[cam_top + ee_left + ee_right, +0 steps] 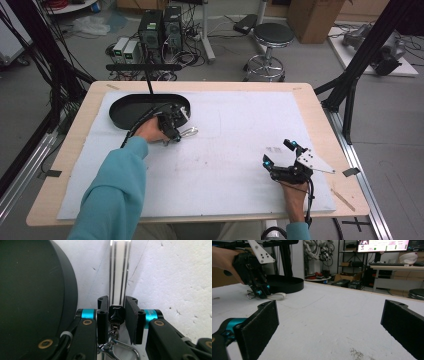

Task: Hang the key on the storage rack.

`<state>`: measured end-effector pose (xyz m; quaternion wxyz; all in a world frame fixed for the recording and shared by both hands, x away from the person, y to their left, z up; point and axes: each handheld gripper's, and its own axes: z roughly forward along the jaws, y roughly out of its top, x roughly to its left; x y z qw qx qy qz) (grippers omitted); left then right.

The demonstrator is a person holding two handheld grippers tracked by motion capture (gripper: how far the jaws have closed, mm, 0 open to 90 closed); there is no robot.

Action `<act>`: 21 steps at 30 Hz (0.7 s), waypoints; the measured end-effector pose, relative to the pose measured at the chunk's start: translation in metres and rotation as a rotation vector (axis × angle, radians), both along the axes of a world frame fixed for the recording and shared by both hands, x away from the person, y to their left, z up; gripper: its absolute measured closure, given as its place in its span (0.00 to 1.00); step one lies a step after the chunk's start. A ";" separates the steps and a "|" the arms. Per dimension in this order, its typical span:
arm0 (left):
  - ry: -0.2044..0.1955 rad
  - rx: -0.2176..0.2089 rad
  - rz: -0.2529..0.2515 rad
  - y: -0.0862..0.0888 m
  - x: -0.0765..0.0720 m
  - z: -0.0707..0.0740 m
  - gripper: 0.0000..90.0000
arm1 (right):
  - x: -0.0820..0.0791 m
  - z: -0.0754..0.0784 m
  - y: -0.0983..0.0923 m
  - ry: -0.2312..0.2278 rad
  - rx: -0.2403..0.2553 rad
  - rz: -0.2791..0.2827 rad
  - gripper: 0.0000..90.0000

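The table [75, 150] is the biggest thing here, a pale wooden top with a white foam sheet [225, 150] laid over most of it. At the far left of that sheet sits a black oval tray [125, 111], shallow-walled, with a thin black rod rising behind it.

The person leans in from the near side in teal sleeves, 1 gripper in each hand. The left gripper [176, 136] is down at the sheet just beside the near right end of the tray, pointing at the surface. Seen from the left gripper view, the left gripper's 2 jaws stand close together and pinch a small black fob [116, 313] between the pads; a short chain and a silver clip [117, 347] hang from the fob toward the camera, and a pale strap [120, 270] runs away from it along the sheet. In the right gripper view that strap shows as a white loop [277, 296] lying on the sheet next to the left gripper's tips.

The right gripper [280, 152] rests at the near right part of the sheet, well apart from the tray. Its jaws are spread wide with nothing between them, just bare foam.
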<state>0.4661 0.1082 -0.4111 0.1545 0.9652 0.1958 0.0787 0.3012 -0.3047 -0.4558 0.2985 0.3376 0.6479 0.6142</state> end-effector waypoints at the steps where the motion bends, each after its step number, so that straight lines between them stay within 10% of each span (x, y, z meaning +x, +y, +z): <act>1: 0.000 0.009 -0.007 0.000 0.001 0.001 0.82 | 0.000 0.000 0.000 -0.002 -0.001 0.002 0.01; 21: -0.023 -0.089 -0.002 0.006 -0.002 0.014 0.82 | 0.000 0.000 0.000 0.001 0.002 -0.001 0.01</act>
